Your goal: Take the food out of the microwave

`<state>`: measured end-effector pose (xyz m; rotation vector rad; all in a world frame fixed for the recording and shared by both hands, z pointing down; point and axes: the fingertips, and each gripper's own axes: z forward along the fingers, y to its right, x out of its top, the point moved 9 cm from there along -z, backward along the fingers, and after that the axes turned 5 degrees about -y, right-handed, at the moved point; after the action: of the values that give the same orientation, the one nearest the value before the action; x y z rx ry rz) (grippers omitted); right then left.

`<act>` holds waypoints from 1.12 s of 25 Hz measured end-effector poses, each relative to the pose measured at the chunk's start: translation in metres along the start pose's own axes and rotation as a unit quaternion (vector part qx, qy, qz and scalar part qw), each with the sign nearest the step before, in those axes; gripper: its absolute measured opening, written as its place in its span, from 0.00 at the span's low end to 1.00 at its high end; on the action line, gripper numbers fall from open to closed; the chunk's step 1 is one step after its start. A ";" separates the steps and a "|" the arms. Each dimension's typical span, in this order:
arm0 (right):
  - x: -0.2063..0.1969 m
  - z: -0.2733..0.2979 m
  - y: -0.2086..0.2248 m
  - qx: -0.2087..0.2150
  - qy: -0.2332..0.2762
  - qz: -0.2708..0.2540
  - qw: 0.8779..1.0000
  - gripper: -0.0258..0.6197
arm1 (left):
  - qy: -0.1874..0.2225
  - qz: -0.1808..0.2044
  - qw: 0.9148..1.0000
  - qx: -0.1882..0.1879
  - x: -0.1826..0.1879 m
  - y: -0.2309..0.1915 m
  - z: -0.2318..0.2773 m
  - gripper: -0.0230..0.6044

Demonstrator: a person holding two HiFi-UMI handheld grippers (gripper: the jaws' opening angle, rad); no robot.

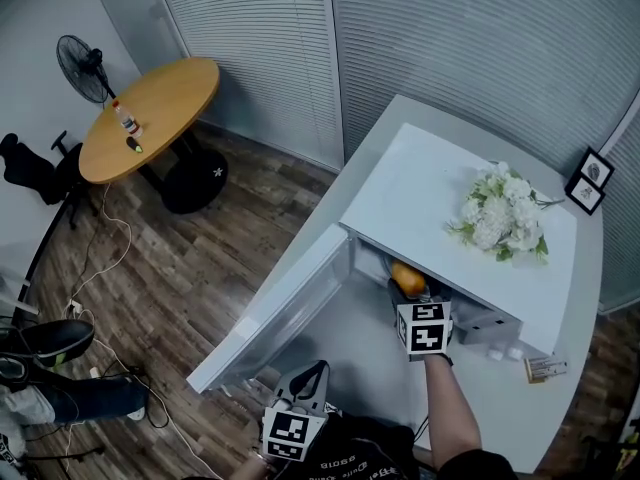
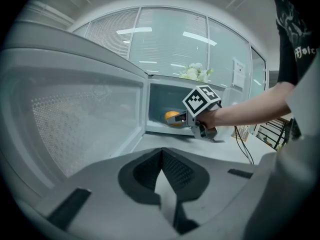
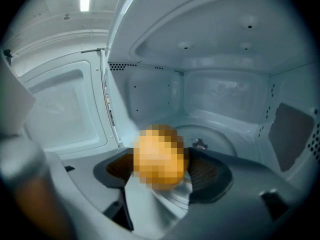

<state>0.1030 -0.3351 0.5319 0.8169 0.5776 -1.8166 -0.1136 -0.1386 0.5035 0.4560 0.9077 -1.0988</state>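
Inside the white box-shaped microwave (image 1: pixel 455 203), the right claw (image 3: pixel 160 170) pinches the round orange food (image 1: pixel 407 277), which looks ready for a straight pull-out, while the left claw (image 2: pixel 161 153) is pressed together.

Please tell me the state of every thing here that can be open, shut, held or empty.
microwave door, wide open
orange food, gripped, not yet taken out
right gripper, shut on the orange food
left gripper, shut, holds nothing

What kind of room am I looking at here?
Most likely an office break area: glass walls with blinds, a round wooden table beside a standing fan, and a microwave on a white counter.
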 end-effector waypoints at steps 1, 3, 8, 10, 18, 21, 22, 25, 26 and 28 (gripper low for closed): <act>0.000 0.000 0.000 -0.002 -0.001 -0.001 1.000 0.55 | -0.001 0.001 1.000 0.000 0.000 0.000 0.000 0.05; 0.000 0.000 0.000 -0.004 -0.001 -0.002 1.000 0.55 | -0.002 0.001 1.000 0.000 0.000 0.000 -0.001 0.05; 0.000 -0.001 0.002 -0.016 0.008 -0.003 1.000 0.54 | -0.001 0.003 1.000 -0.001 0.000 0.001 -0.002 0.05; 0.001 -0.004 0.001 -0.016 0.012 -0.003 1.000 0.54 | 0.000 0.003 1.000 0.000 -0.001 0.001 -0.003 0.05; 0.001 -0.022 -0.001 -0.011 0.023 0.006 1.000 0.54 | 0.008 0.000 1.000 -0.007 -0.003 0.006 -0.007 0.05; -0.001 -0.033 -0.002 -0.015 0.024 0.003 1.000 0.54 | 0.013 0.001 1.000 -0.011 -0.003 0.007 -0.008 0.05; -0.002 -0.037 -0.003 -0.015 0.023 0.001 1.000 0.54 | 0.015 0.002 1.000 -0.012 -0.002 0.007 -0.008 0.05; -0.006 -0.047 -0.005 -0.016 0.026 0.000 1.000 0.54 | 0.023 0.002 1.000 -0.013 0.001 0.006 -0.011 0.05; -0.006 -0.050 -0.006 -0.017 0.028 0.000 0.999 0.54 | 0.027 0.002 1.000 -0.014 0.002 0.006 -0.012 0.05; -0.008 -0.057 -0.008 -0.021 0.031 0.000 0.999 0.54 | 0.031 0.002 0.999 -0.015 0.003 0.005 -0.014 0.05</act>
<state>0.1127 -0.2872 0.5008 0.8469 0.6518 -1.7781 -0.1141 -0.1283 0.4923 0.4697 0.9765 -1.0708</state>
